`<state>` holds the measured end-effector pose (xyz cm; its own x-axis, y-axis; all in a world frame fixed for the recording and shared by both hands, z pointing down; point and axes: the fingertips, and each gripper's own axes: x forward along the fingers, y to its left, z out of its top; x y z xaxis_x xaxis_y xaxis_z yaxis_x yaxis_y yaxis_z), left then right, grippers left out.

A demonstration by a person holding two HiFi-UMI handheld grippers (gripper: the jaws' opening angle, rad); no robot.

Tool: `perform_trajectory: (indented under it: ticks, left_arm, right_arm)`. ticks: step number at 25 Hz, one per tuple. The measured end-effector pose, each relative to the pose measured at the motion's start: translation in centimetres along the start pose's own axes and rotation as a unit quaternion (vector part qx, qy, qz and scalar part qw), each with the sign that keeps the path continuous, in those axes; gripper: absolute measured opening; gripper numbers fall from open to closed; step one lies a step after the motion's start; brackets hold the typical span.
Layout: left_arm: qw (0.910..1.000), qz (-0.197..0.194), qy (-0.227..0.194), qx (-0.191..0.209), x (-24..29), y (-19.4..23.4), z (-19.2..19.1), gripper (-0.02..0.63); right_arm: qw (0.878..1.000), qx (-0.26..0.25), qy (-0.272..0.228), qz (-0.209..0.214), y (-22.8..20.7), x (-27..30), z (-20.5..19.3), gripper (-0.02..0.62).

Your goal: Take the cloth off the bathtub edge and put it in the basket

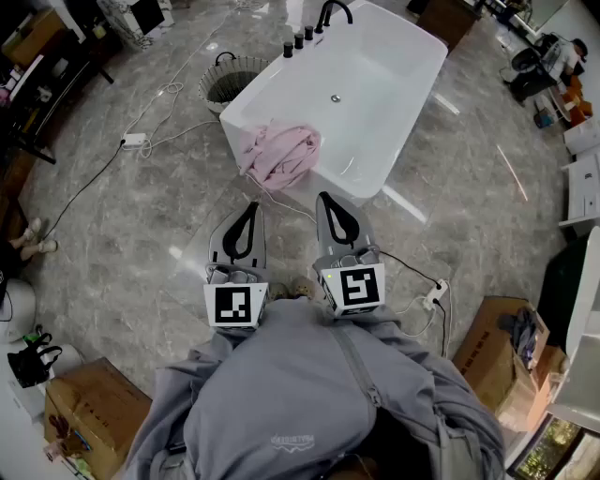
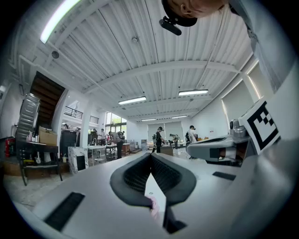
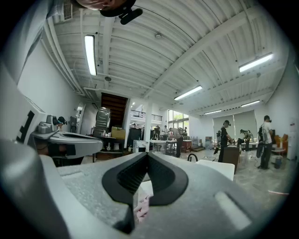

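Cloth [image 1: 278, 153], pink, bunched over the near corner of the bathtub [image 1: 375, 103], your left gripper [image 1: 249, 210] and right gripper [image 1: 330, 201] level, side by side, short of it, fingers [image 2: 133, 177] clenched together, basket [image 1: 228, 82] on floor [image 1: 141, 234] beside the tub's far end

The head view shows one white bathtub [image 1: 375, 103], one pink cloth [image 1: 279, 152], one round basket [image 1: 228, 82], one black faucet [image 1: 330, 13] and three black knobs [image 1: 298, 40]. There are two tools, the left tool [image 1: 250, 208] and the right tool [image 1: 327, 200]. On the floor are two power strips, the left strip [image 1: 134, 141] and the right strip [image 1: 432, 299], two cardboard boxes, the left box [image 1: 94, 412] and the right box [image 1: 489, 352], and one pair of shoes [image 1: 33, 239].
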<state>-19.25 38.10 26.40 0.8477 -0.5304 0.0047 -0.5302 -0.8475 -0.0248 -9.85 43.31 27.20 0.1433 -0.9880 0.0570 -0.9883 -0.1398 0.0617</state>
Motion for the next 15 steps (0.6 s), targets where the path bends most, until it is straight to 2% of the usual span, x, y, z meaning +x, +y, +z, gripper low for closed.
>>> perform_trajectory:
  ticks: [10, 15]
  left_arm:
    - [0.9999, -0.014, 0.006, -0.004, -0.01, 0.36, -0.30, 0.006]
    - [0.9996, -0.027, 0.009, -0.006, -0.07, 0.86, -0.58, 0.006]
  right_arm:
    - [1.000, -0.004, -0.002, -0.005, 0.71, 0.62, 0.19, 0.003]
    - [1.000, 0.007, -0.020, -0.010, 0.98, 0.81, 0.66, 0.003]
